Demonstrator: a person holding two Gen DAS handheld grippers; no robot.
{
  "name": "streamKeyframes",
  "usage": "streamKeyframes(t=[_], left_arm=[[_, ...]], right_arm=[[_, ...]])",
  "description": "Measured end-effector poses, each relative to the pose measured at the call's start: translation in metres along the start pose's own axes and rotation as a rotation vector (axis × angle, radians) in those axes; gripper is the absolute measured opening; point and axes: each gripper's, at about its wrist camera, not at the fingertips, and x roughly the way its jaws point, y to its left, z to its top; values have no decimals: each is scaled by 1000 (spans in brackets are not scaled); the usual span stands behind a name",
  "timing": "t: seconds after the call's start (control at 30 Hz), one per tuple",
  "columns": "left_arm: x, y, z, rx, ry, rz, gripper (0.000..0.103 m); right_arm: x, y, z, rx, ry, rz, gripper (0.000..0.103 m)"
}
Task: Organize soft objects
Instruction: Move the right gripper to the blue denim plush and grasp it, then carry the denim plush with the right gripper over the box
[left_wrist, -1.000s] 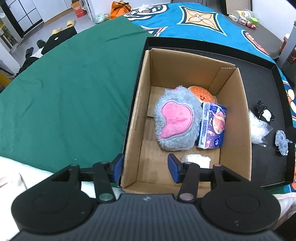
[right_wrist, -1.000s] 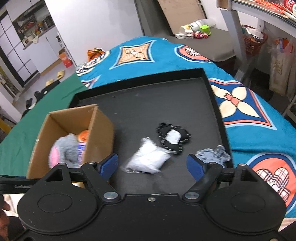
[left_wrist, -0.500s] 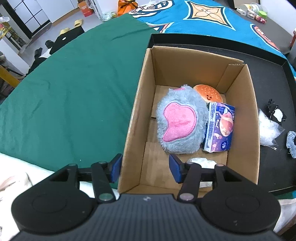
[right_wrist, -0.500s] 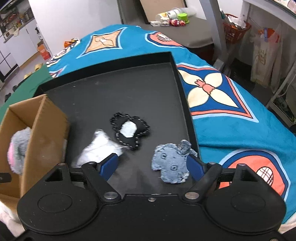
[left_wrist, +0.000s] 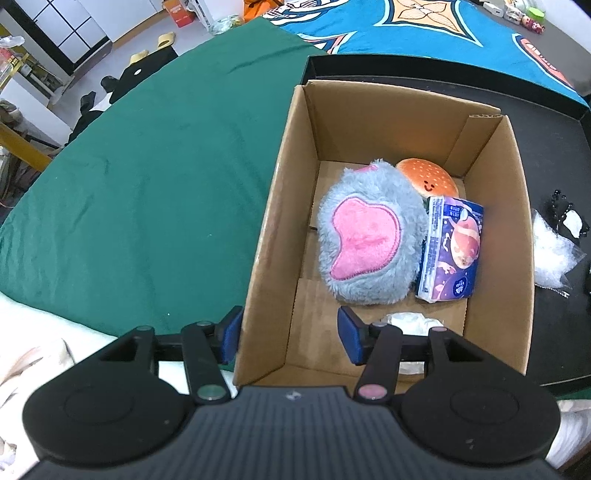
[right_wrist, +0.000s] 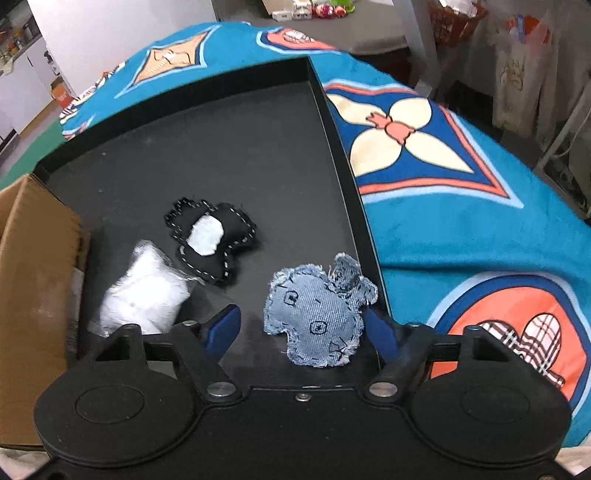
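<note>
1. A frayed denim plush toy (right_wrist: 314, 317) lies at the near right corner of a black tray (right_wrist: 258, 147).
2. The right hand-held gripper (right_wrist: 301, 328) straddles it, jaws closing, pads not yet touching.
3. The left hand-held gripper (left_wrist: 288, 332) is open astride the wall of the cardboard box (left_wrist: 280, 221), which holds a grey plush paw (left_wrist: 365, 236).

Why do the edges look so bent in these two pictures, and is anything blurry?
Left wrist view: the fisheye lens bows the cardboard box walls and the green cloth; the contents look sharp. Right wrist view: the black tray rim curves likewise; the white plastic bag is smeared, while the denim toy stays fairly crisp.
</note>
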Motion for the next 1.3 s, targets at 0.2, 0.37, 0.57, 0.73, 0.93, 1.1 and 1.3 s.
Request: streamKeyframes(t=[0.2, 0.37, 0.57, 0.73, 0.93, 1.1, 1.3], left_arm=[[2, -3, 2, 3, 7, 18, 54], [3, -3, 1, 6, 12, 21, 54], [2, 2, 1, 0, 11, 19, 54], [0, 8, -1, -10, 3, 14, 54], [-4, 13, -3, -21, -13, -1, 54], [-7, 18, -5, -30, -22, -18, 54], [-10, 24, -6, -34, -38, -43, 54]], right_arm=[[3, 9, -6, -69, -17, -34, 44], [-3, 8, -6, -69, -53, -23, 30], [-16, 9, -4, -69, -97, 24, 27], [-28, 10, 2, -72, -133, 50, 26], [-38, 16, 4, -83, -141, 67, 26], [-50, 25, 3, -94, -151, 85, 26], [-65, 39, 4, -114, -168, 116, 26]])
